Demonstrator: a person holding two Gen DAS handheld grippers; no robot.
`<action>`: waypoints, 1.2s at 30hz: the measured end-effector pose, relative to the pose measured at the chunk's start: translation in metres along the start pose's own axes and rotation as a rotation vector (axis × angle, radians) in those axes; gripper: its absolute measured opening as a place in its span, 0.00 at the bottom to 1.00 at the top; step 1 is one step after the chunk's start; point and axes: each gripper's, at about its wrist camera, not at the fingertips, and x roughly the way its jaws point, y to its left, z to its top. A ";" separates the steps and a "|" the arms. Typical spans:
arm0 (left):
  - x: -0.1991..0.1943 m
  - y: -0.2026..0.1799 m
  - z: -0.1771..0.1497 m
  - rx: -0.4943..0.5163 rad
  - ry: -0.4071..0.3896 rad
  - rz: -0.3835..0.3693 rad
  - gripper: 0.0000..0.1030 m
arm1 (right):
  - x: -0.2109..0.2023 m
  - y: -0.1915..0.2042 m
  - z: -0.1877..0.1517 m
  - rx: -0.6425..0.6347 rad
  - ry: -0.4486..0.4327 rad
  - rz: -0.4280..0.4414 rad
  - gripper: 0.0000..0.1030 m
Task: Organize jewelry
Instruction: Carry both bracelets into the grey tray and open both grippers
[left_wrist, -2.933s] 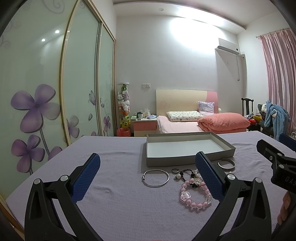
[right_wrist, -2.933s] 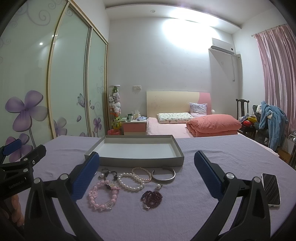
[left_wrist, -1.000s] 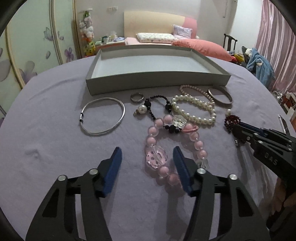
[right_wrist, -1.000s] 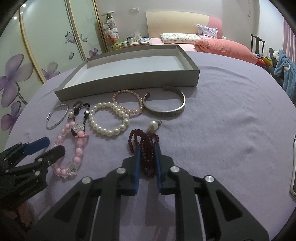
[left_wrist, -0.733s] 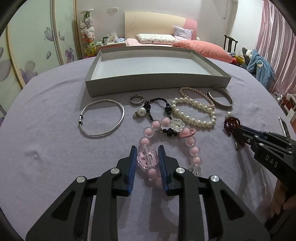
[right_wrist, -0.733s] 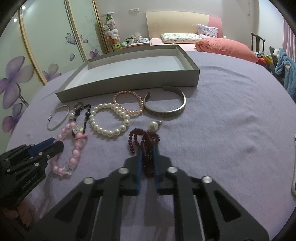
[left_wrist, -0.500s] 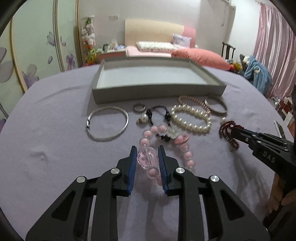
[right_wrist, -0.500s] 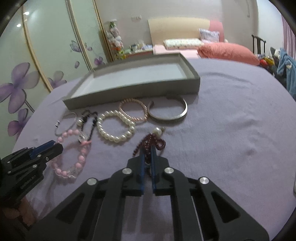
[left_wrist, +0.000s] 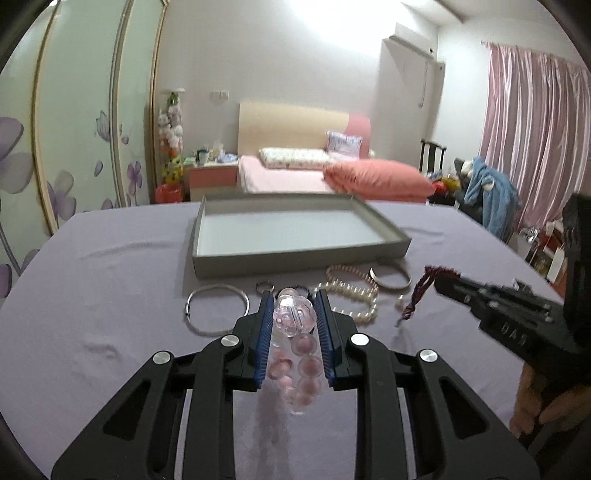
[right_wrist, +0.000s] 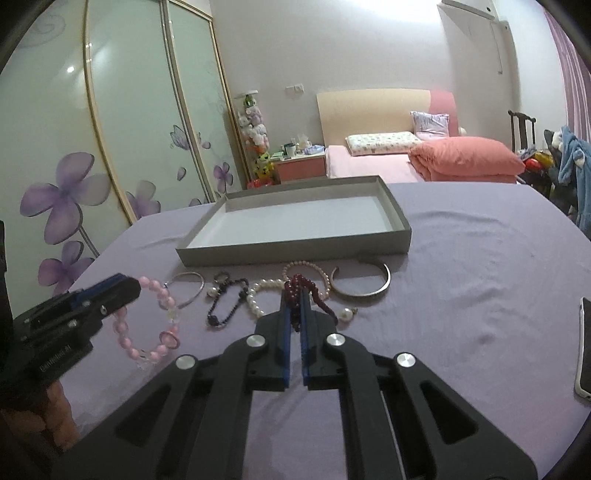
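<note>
Bedroom: bed (left_wrist: 295, 177) w/ pink curtains (left_wrist: 535, 122), floral wardrobe doors (right_wrist: 110, 147).

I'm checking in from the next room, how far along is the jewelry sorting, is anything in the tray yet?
Nothing is put away: the grey tray is empty. In hand: the left gripper is shut on the pink bead bracelet, and the right gripper is shut on the dark red bead bracelet, both raised off the purple cloth. Left lying: white pearl bracelet, silver cuff, thin silver bangle, ring, black bead strand.
</note>
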 end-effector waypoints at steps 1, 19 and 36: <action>-0.003 0.002 0.002 -0.010 -0.015 -0.003 0.23 | -0.001 0.001 0.000 0.001 -0.004 0.003 0.05; -0.018 -0.005 0.022 0.011 -0.135 0.104 0.23 | -0.042 0.025 0.021 -0.061 -0.257 -0.073 0.05; 0.016 -0.006 0.062 0.041 -0.206 0.208 0.23 | -0.008 0.028 0.077 -0.092 -0.402 -0.149 0.05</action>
